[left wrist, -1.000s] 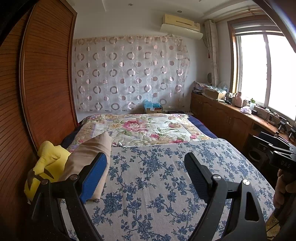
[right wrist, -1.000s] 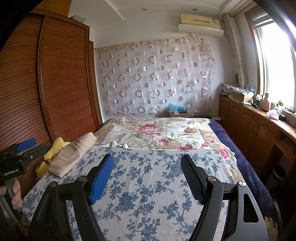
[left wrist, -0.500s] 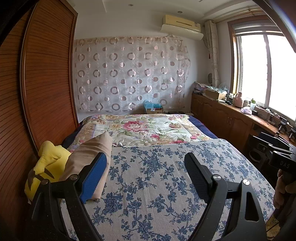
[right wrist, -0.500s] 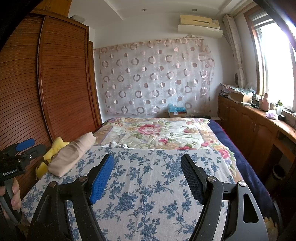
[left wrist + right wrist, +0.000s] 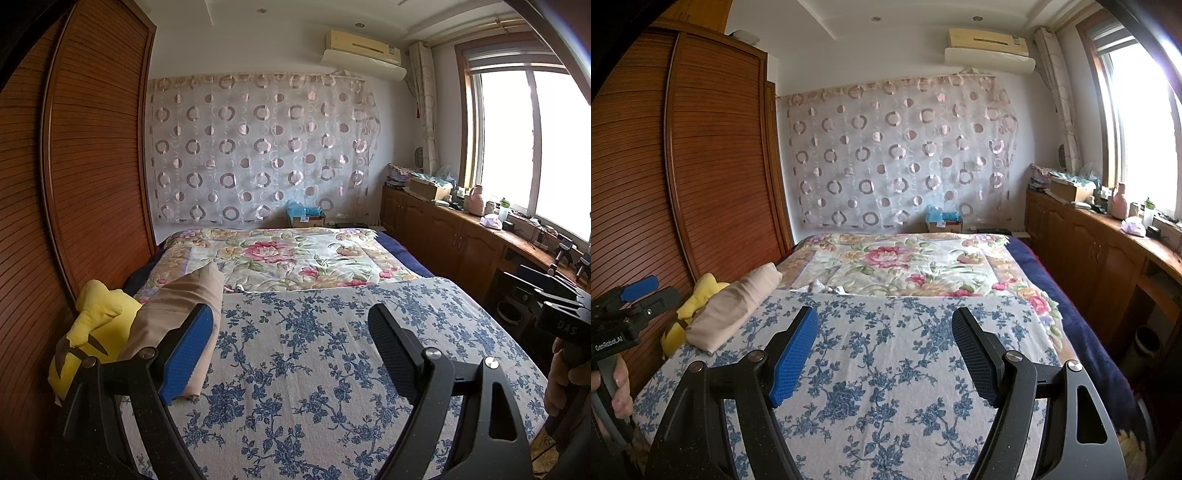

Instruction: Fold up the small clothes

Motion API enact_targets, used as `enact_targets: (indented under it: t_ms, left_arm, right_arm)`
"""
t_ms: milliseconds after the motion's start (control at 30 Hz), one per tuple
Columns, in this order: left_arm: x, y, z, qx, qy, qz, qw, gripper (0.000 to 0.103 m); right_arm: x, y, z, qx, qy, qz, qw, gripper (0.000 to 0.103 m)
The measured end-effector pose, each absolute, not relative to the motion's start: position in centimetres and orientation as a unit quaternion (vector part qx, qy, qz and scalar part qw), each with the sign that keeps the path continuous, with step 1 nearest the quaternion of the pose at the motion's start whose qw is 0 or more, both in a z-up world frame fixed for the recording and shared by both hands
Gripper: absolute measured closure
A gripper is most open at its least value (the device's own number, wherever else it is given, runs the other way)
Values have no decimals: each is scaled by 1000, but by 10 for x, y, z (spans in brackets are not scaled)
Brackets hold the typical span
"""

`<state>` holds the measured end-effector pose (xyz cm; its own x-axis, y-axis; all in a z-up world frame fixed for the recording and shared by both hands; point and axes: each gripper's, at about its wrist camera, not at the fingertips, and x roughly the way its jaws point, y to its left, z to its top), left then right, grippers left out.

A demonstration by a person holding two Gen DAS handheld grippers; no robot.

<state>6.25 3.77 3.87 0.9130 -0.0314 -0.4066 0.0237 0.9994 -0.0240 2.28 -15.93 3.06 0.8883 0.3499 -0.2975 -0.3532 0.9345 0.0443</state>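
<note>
A folded beige garment (image 5: 173,310) lies at the left edge of the bed on the blue-flowered sheet (image 5: 314,362); it also shows in the right wrist view (image 5: 735,306). A yellow garment (image 5: 99,332) sits just left of it, against the wardrobe, and shows in the right wrist view (image 5: 690,306). My left gripper (image 5: 290,347) is open and empty, held above the sheet, its left finger in front of the beige garment. My right gripper (image 5: 884,350) is open and empty above the middle of the sheet (image 5: 886,369).
A wooden wardrobe (image 5: 85,184) runs along the left of the bed. A flowered quilt (image 5: 280,258) covers the far half. A wooden counter with clutter (image 5: 480,229) stands under the window at the right. A box (image 5: 306,218) sits behind the bed.
</note>
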Motion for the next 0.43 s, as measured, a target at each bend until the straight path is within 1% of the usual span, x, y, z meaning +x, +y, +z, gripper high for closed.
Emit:
enact_targets:
  t_ms: [433]
  left_arm:
    - [61,37,44,-8,204,-13,979,17]
  right_arm:
    - [23,-161,32,-5,150,181,972,26]
